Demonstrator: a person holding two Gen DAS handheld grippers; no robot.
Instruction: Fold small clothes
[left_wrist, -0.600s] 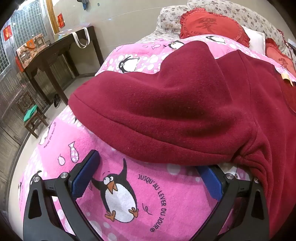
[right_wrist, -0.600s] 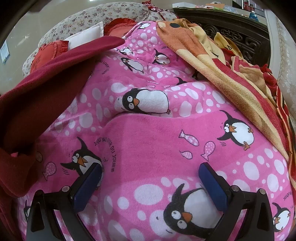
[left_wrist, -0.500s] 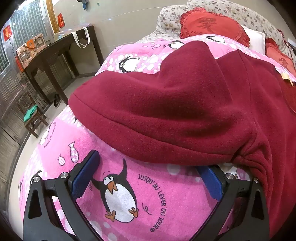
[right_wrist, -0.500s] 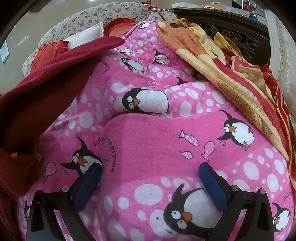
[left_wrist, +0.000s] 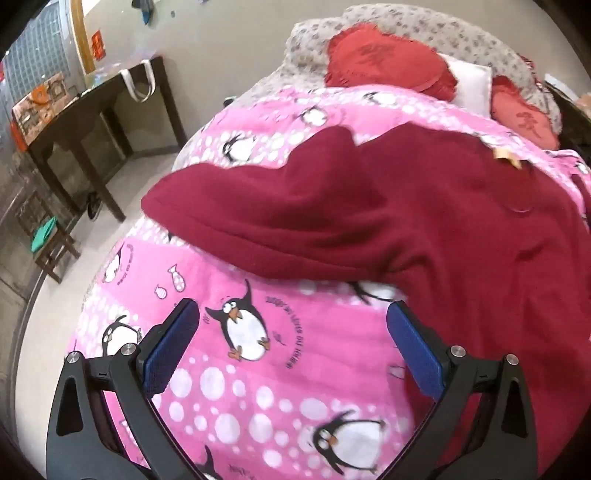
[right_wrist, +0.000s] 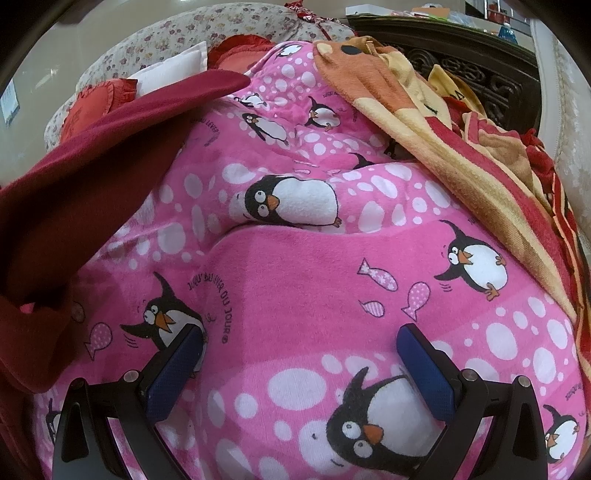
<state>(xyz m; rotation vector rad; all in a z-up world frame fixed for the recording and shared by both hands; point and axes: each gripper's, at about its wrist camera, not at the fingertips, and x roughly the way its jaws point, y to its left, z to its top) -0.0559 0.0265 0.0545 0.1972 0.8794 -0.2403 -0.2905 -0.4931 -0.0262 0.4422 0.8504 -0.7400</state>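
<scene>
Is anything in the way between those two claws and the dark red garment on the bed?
Nothing visible is. The left gripper hangs open just short of the red garment, with only pink penguin blanket between. The right gripper, also open, has the same bare blanket.

Spread across the penguin blanket (left_wrist: 280, 369): fleece garment (left_wrist: 424, 221), one sleeve reaching left. Behind the blanket, cushions (left_wrist: 388, 62) against the headboard. Left of the blanket, side table (left_wrist: 92, 122) and stool (left_wrist: 48, 240). Along the blanket's right edge, striped towel (right_wrist: 461, 147).
</scene>
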